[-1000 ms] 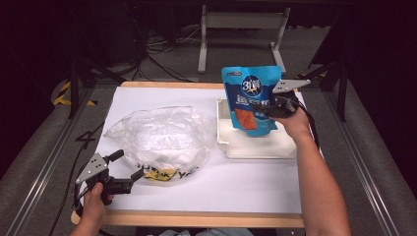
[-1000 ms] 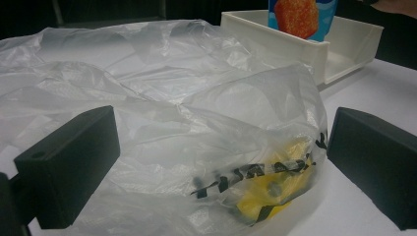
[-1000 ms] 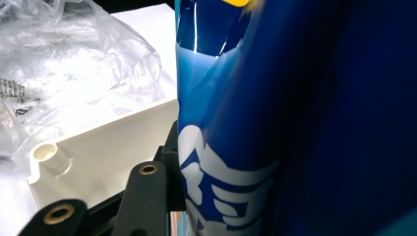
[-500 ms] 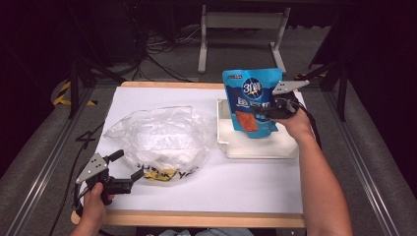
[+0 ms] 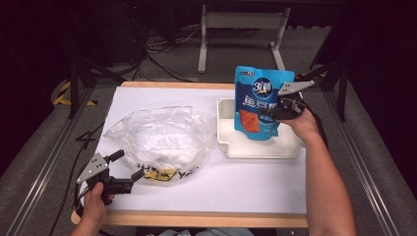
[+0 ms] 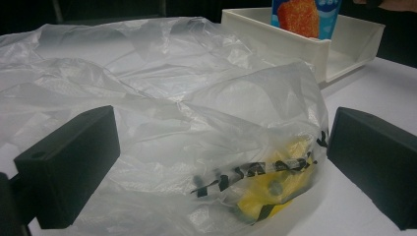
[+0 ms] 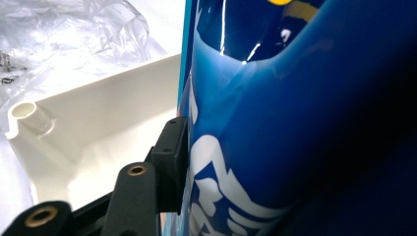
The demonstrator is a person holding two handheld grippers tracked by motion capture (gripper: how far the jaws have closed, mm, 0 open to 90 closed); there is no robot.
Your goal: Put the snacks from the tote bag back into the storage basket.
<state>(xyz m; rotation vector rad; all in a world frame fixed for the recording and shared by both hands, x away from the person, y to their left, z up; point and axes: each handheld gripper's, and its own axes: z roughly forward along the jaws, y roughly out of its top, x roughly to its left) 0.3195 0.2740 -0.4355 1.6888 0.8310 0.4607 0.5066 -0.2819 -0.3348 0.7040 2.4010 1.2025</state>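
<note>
A blue snack pouch [image 5: 260, 101] with an orange window stands upright over the white tray [image 5: 260, 148], its lower end inside the tray. My right gripper [image 5: 276, 113] is shut on the pouch's right edge. In the right gripper view the pouch [image 7: 295, 123] looms close, and one black pad [image 7: 169, 152] presses its side. A crumpled clear plastic bag [image 5: 157, 137] with yellow and black print lies left of the tray. My left gripper [image 5: 127, 166] hovers open at the bag's near edge. In the left gripper view its jaws stand wide apart on either side of the bag [image 6: 172, 98].
White paper [image 5: 236, 187] covers the table, with bare room in front of the tray. A wooden edge [image 5: 206, 219] runs along the near side. A metal stand [image 5: 241, 24] and cables lie on the floor beyond. The tray's corner [image 6: 314, 49] sits behind the bag.
The right gripper has carried the pouch slightly to the right over the tray. The left gripper and the bag have stayed put.
</note>
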